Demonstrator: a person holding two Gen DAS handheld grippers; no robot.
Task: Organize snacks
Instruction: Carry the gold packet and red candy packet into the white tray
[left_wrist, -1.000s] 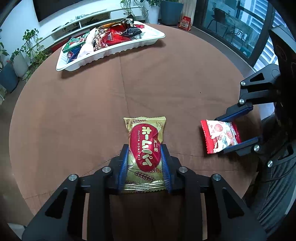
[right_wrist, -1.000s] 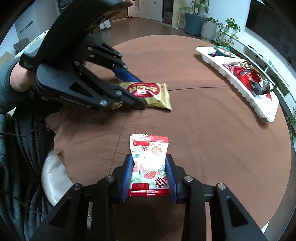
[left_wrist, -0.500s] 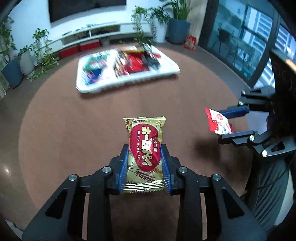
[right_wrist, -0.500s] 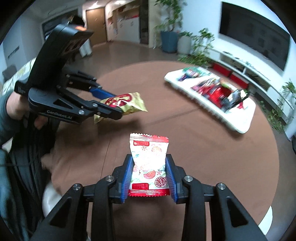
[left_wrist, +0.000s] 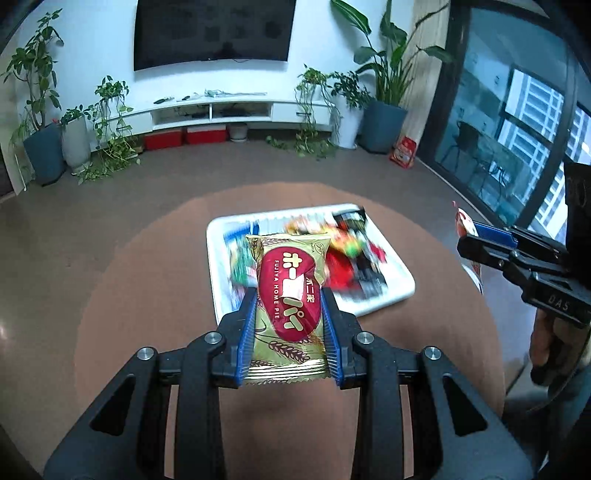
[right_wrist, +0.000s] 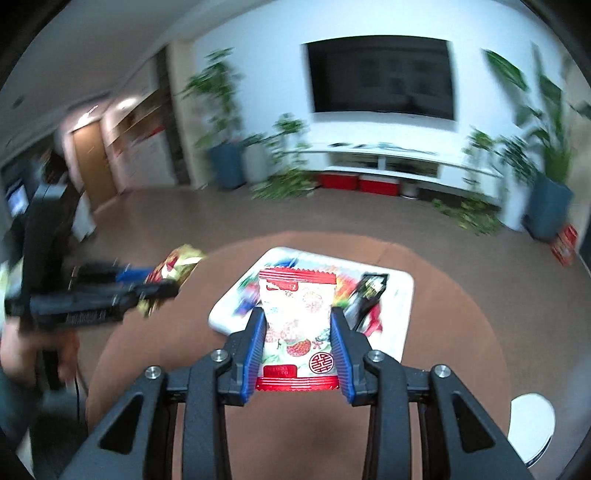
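Snack packs (left_wrist: 288, 306) (right_wrist: 297, 325) lifted off table, now over tray (left_wrist: 400, 284).

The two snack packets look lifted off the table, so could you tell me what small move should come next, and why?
Probably carry both forward over the white tray. The left gripper is shut on the gold Home Pie packet, the right gripper on the white-and-red packet, both short of the tray, where other snacks already lie.

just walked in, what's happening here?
A person is sorting snacks with a gripper in each hand. The left gripper is clamped on a gold and red pie packet; the right gripper grips a white and red candy packet. Both are held above the round table, facing the white tray of snacks.
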